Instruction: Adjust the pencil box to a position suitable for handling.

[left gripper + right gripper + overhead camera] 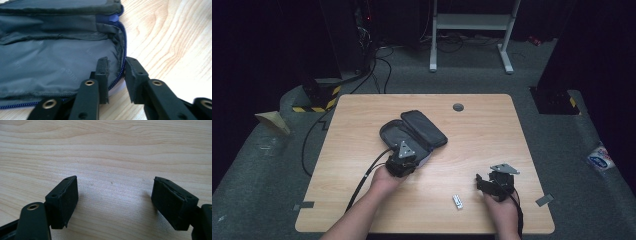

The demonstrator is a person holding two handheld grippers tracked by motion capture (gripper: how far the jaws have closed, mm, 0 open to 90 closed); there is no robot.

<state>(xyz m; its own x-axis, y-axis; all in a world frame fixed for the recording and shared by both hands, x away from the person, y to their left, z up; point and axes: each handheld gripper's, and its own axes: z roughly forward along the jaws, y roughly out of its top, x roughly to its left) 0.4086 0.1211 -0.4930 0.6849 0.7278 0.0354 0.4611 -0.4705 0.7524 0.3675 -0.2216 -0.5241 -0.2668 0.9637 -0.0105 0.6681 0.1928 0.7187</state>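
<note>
Two grippers work at a wooden table (492, 125), one in each hand. The left gripper (117, 75) has its jaws nearly together, straddling the rim of an open dark pouch (55, 60): one jaw sits inside against the grey lining, the other outside over bare wood, with the blue zipper (124, 53) running up between them. Whether the pads actually press the rim cannot be told; a narrow gap shows between them. Beyond the jaws the lining stretches away to a folded seam, and past that lies the pouch's far edge.

From the high view, the left gripper (402, 159) rests at the near end of the pouch (398, 134), whose lid (424, 127) lies flipped open on the far side of it. Its cable (367, 177) trails back along the left forearm.

The right gripper (113, 195) has its jaws spread wide, holding nothing, with bare wood between and beyond them. In the high view it (493, 184) sits well apart from the pouch, close to the table's near edge. Just beside it, toward the left hand (384, 181), lies a small white object (457, 201), too small to identify. Farther off, past the pouch, a round grey grommet (458, 107) sits in the tabletop.
</note>
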